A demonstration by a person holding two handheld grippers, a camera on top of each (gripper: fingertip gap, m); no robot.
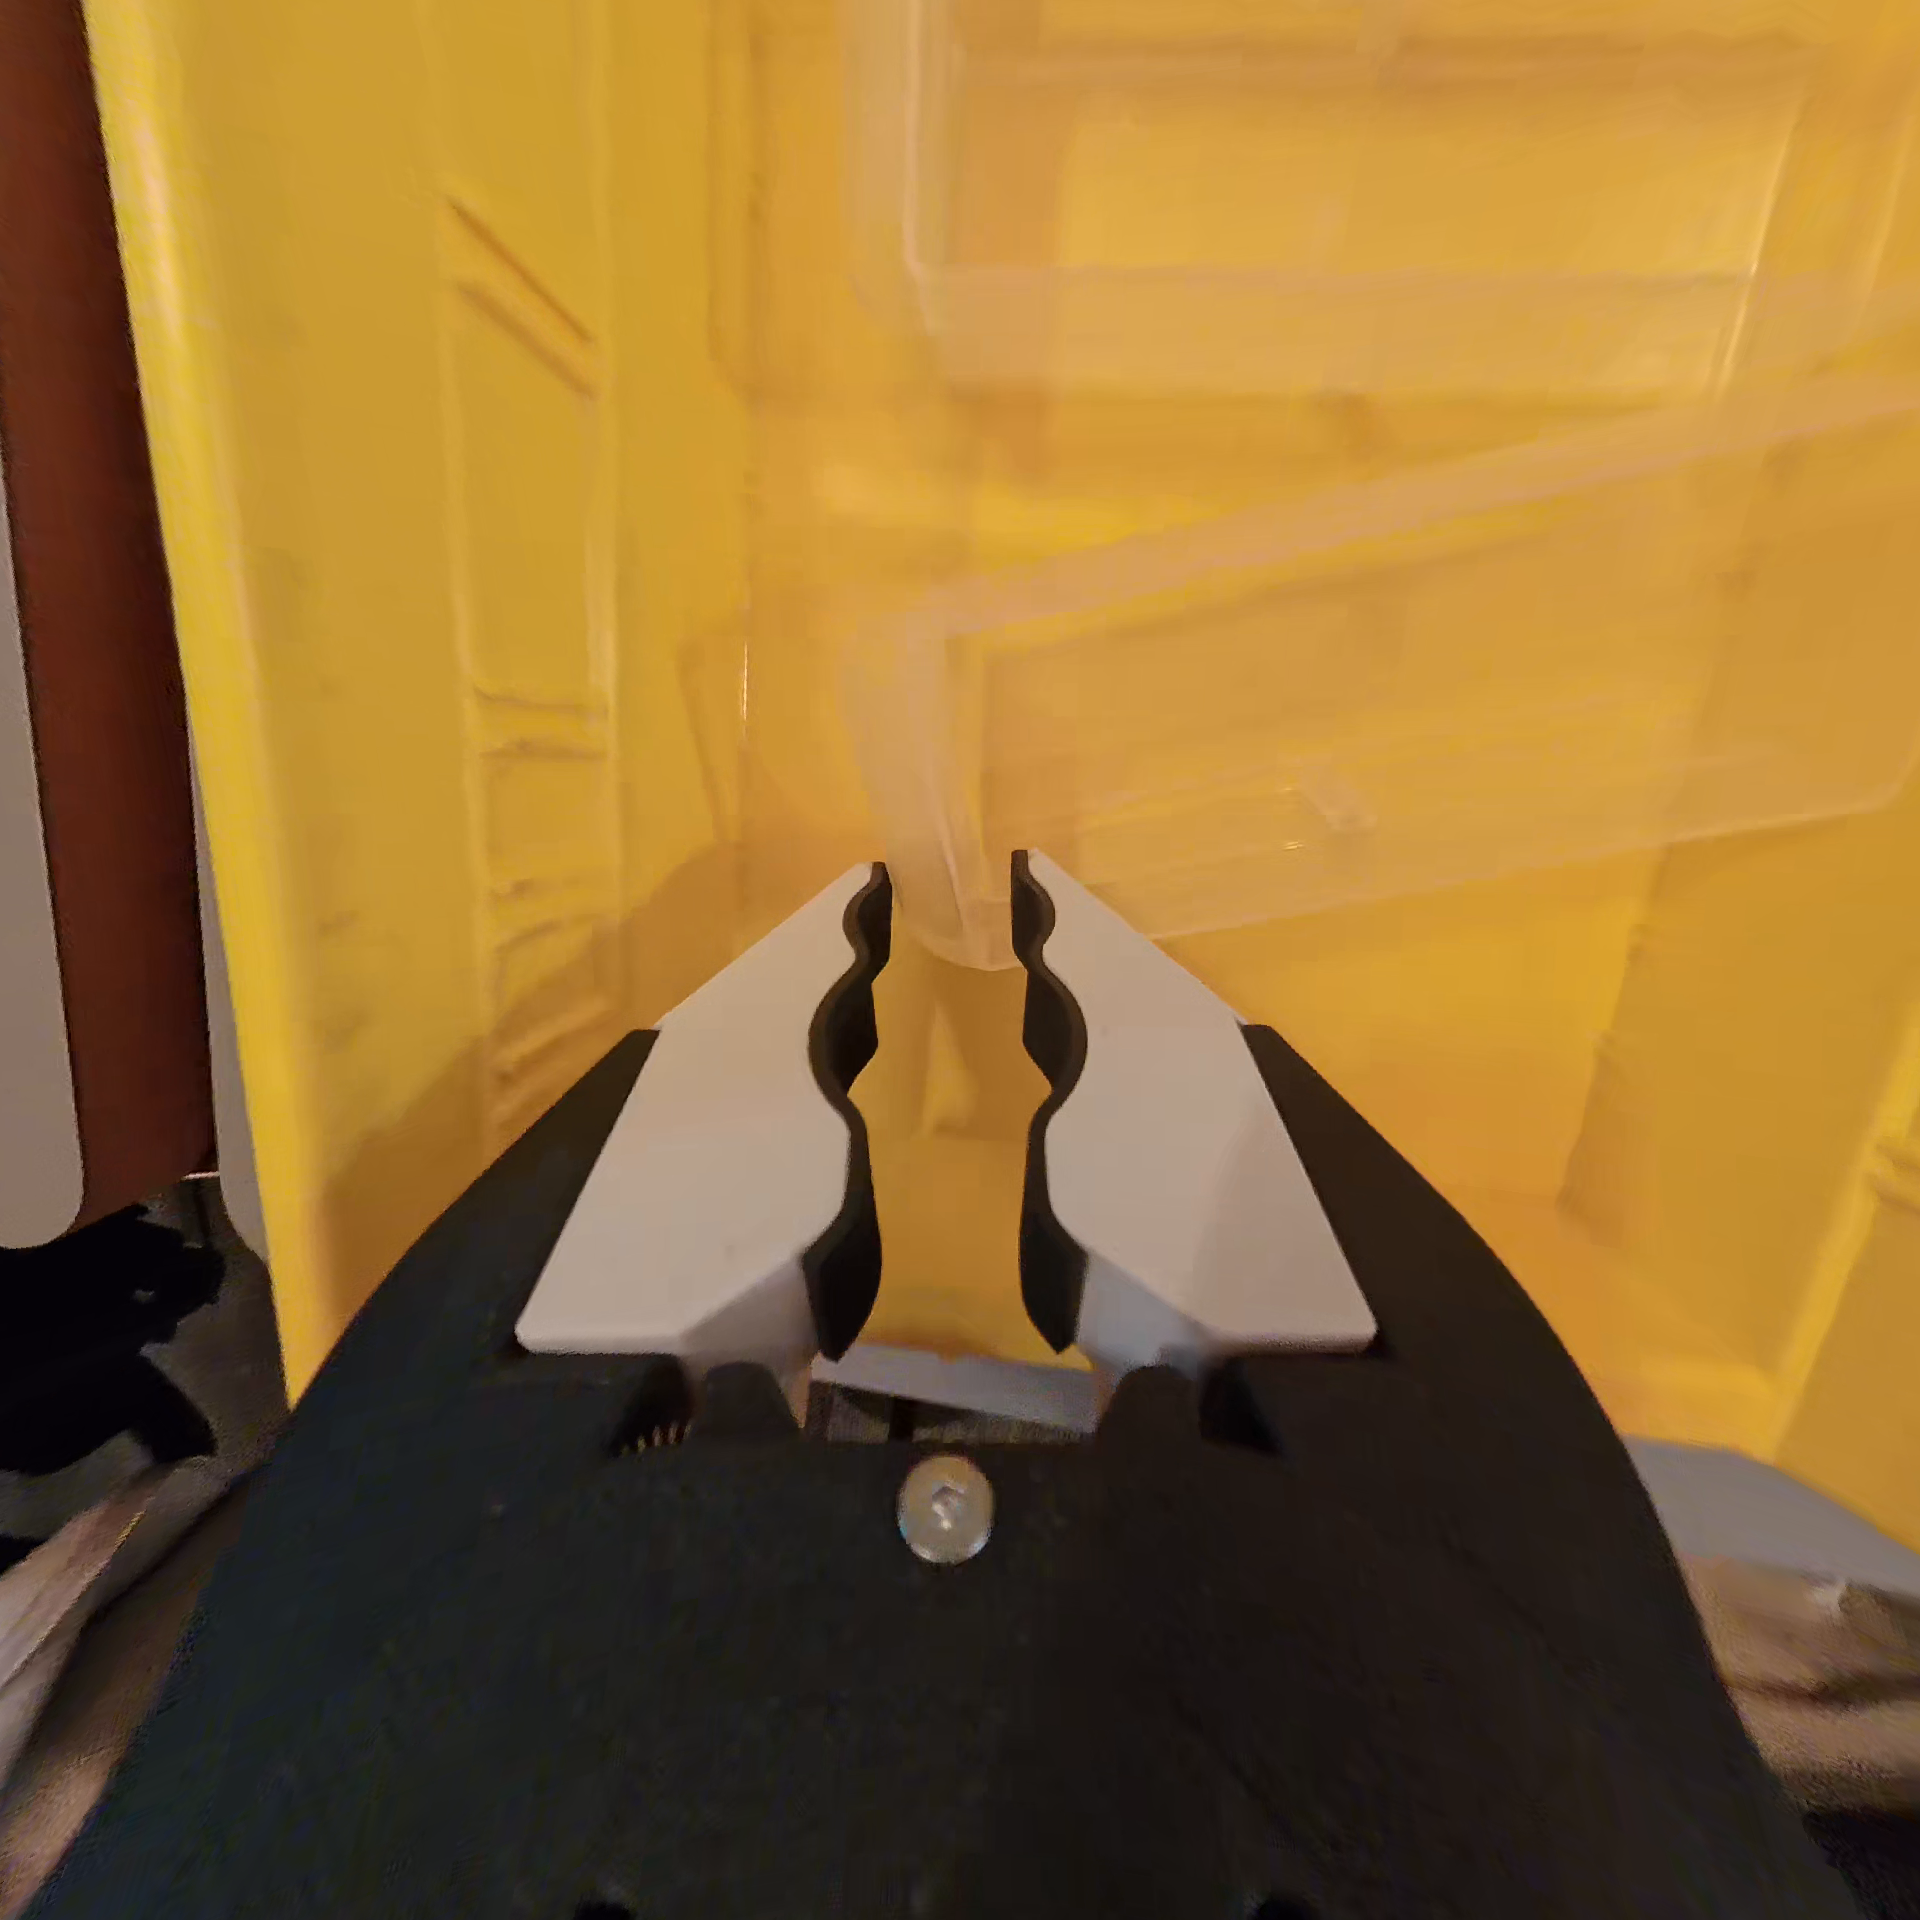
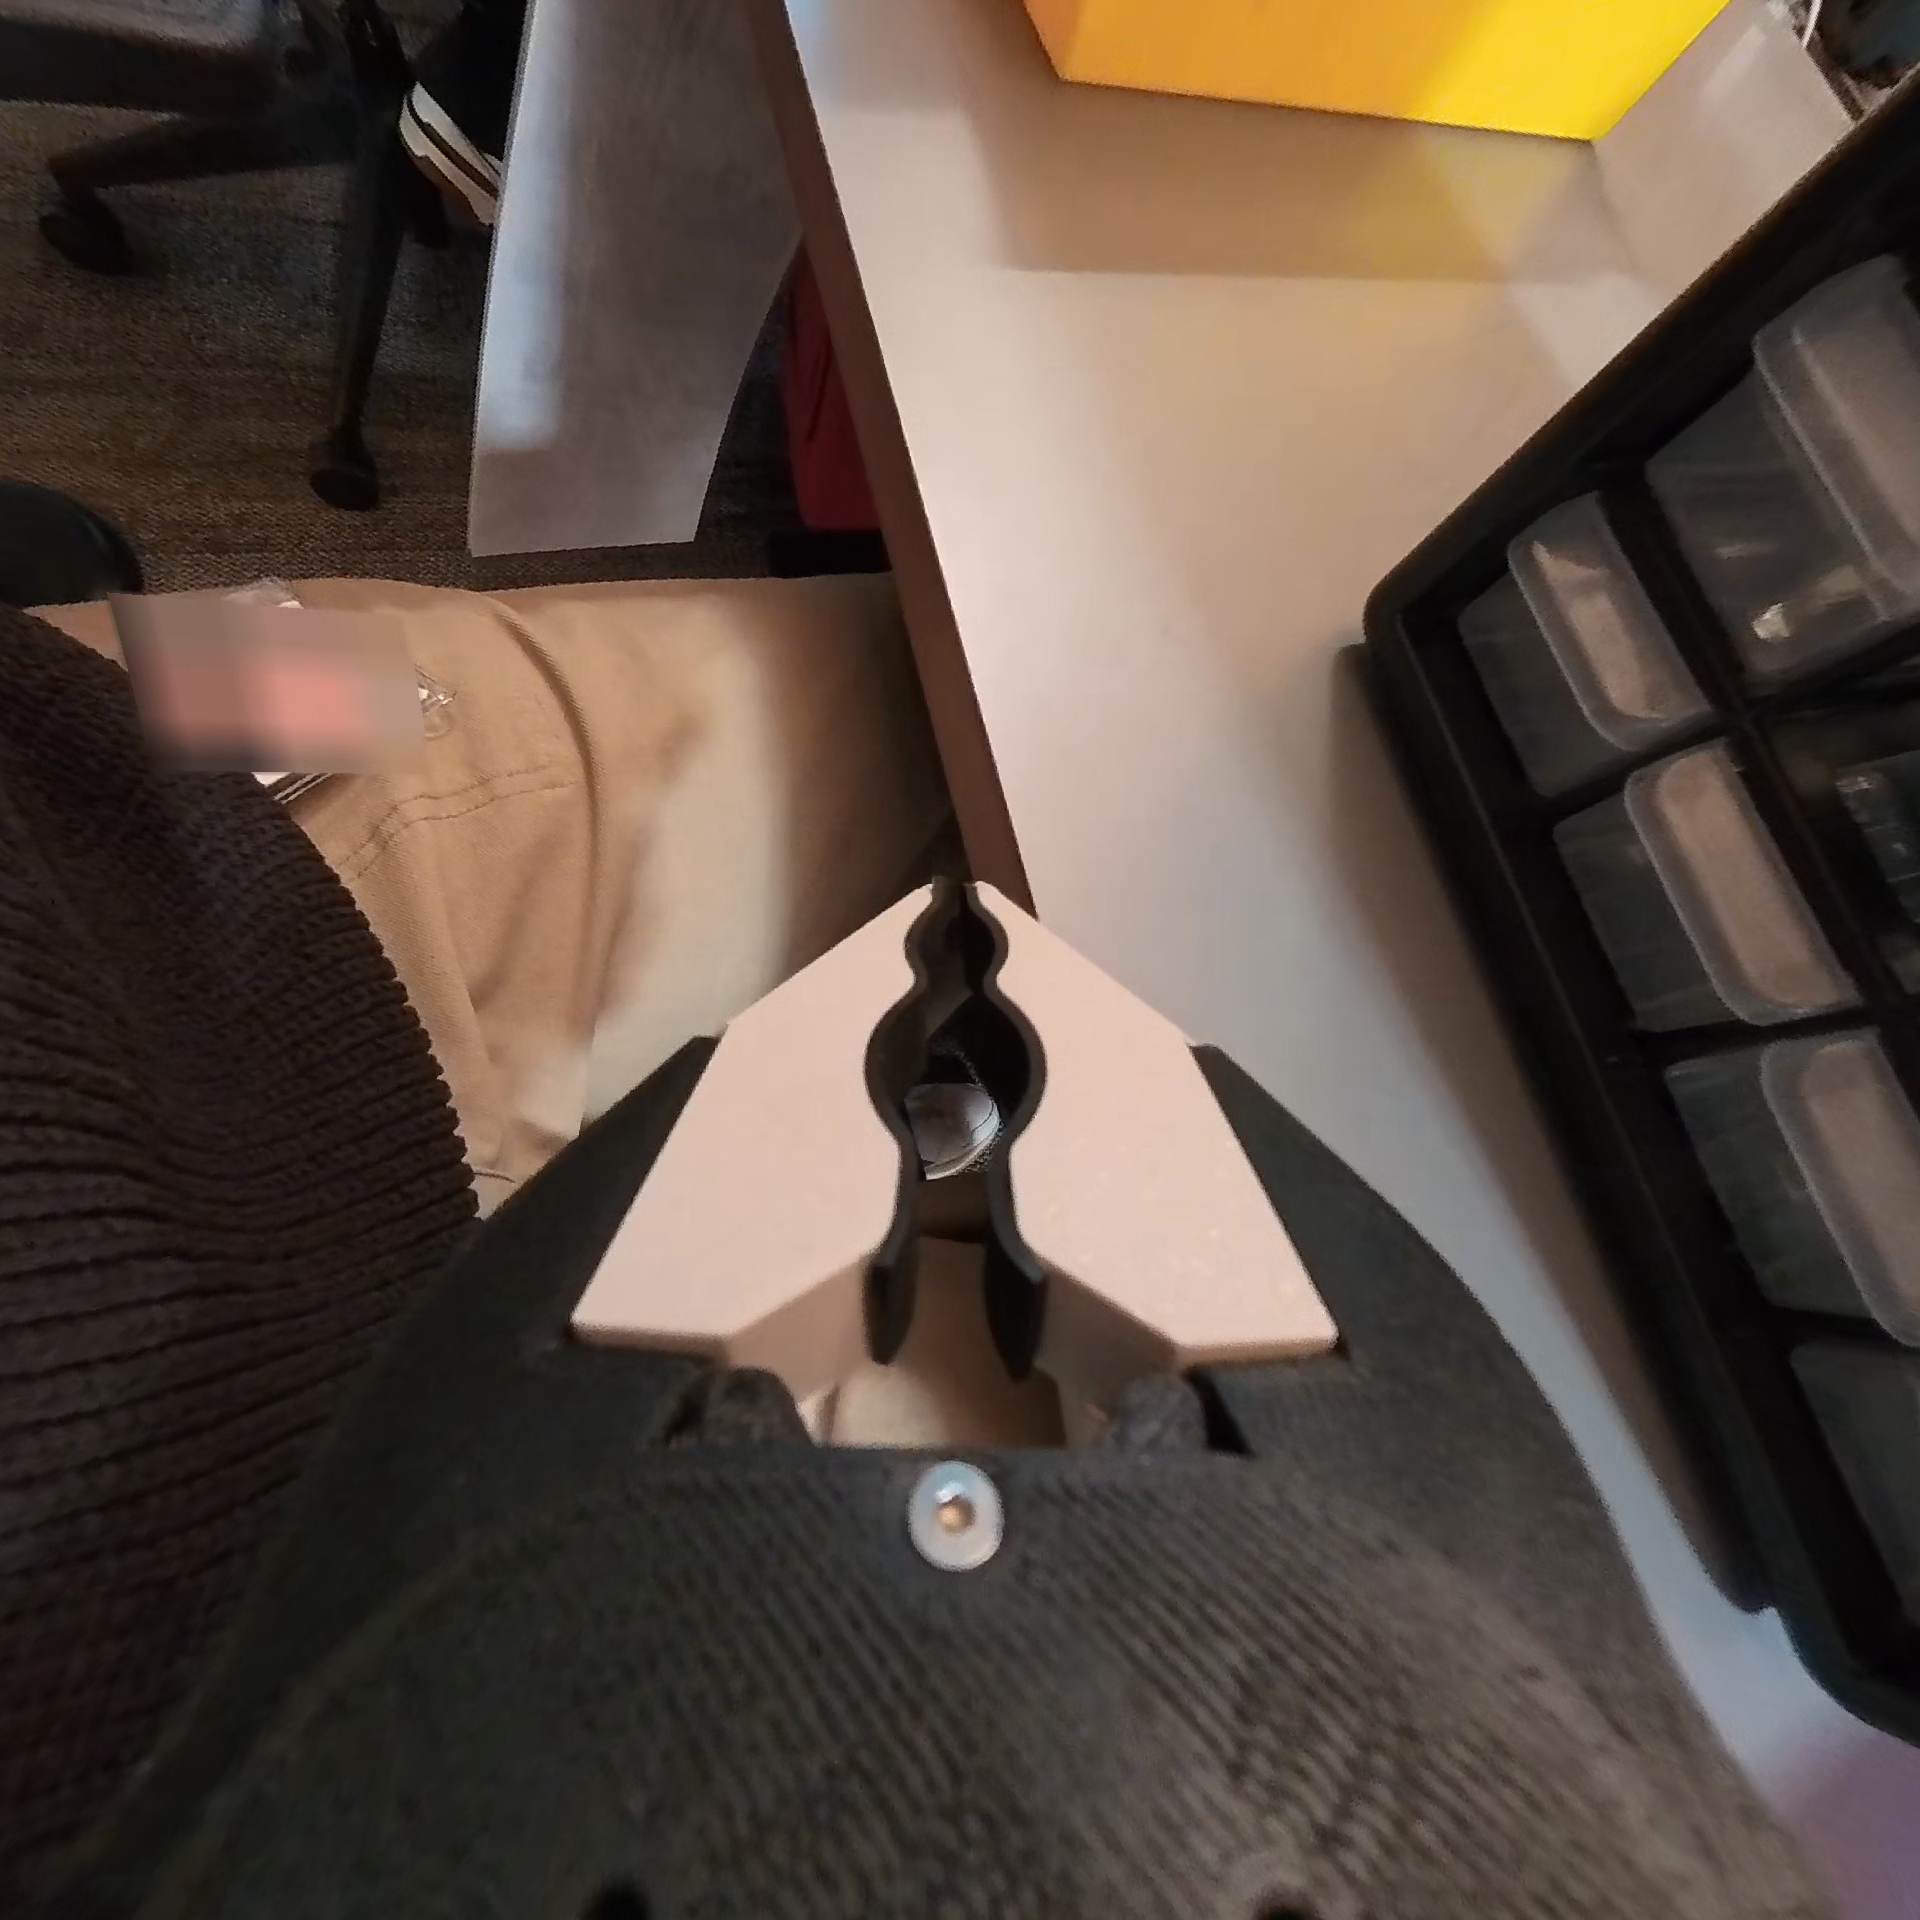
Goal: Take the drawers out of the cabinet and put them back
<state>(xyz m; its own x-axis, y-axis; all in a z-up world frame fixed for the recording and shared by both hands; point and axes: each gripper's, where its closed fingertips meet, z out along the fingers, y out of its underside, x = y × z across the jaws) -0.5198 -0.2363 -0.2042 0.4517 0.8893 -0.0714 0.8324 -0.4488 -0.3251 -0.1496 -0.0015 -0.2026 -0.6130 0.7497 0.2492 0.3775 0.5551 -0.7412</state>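
Observation:
In the left wrist view my left gripper (image 1: 951,883) is closed on the curved handle of a clear plastic drawer (image 1: 1403,748), which tilts up to the right in front of a yellow bin (image 1: 364,623). A second clear drawer (image 1: 1351,260) shows blurred above it. In the right wrist view my right gripper (image 2: 956,894) is shut and empty over the table's near edge. The black cabinet (image 2: 1455,831) stands at the right with several clear drawers (image 2: 1714,904) in their slots.
The grey table (image 2: 1143,520) carries the yellow bin (image 2: 1351,52) at the far end. A person's tan trousers (image 2: 623,779) and dark knitted sleeve (image 2: 208,1039) fill the left. A chair base (image 2: 343,312) stands on the carpet beyond.

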